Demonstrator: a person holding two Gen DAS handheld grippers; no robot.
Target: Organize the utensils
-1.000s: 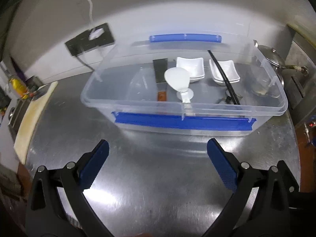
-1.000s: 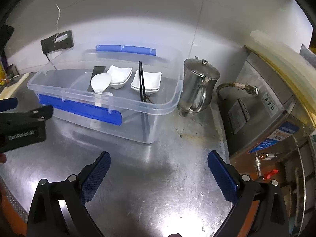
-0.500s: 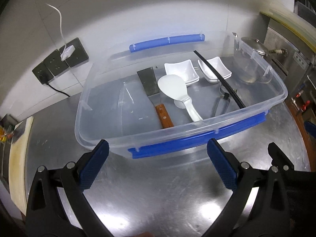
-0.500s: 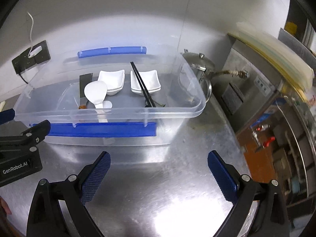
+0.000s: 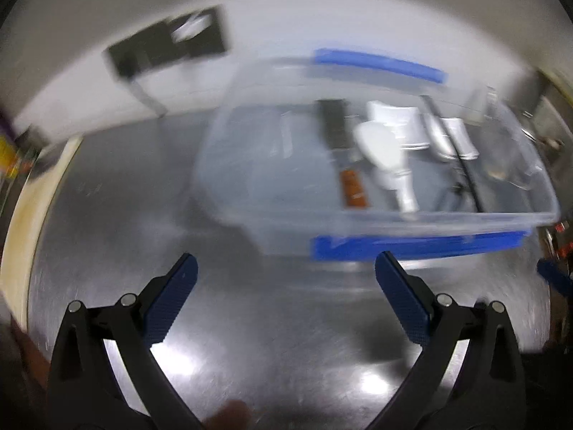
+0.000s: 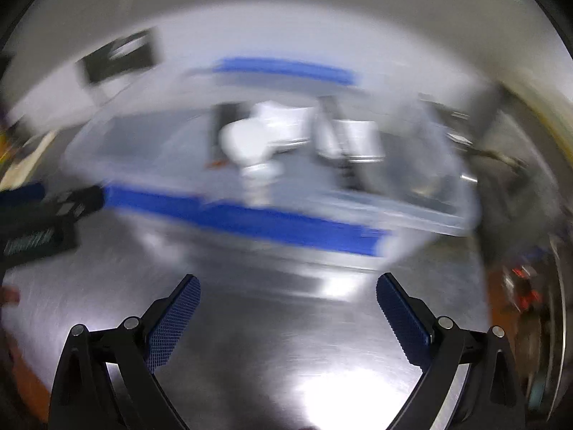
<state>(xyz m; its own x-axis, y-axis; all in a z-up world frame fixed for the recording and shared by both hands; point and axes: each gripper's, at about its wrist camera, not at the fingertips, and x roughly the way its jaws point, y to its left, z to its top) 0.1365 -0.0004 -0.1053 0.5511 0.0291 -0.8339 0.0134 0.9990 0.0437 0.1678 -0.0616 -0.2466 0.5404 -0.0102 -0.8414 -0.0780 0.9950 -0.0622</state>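
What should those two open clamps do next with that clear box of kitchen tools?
Probably steady first, then reach the left gripper over the near rim of the clear bin toward the white rice paddle. Both views are motion-blurred, both grippers are open and empty, and the right gripper sits back over bare steel.

Both views now smear with motion. In the left wrist view the clear bin sits farther toward the right of the frame; in the right wrist view it tilts, its right end lower.
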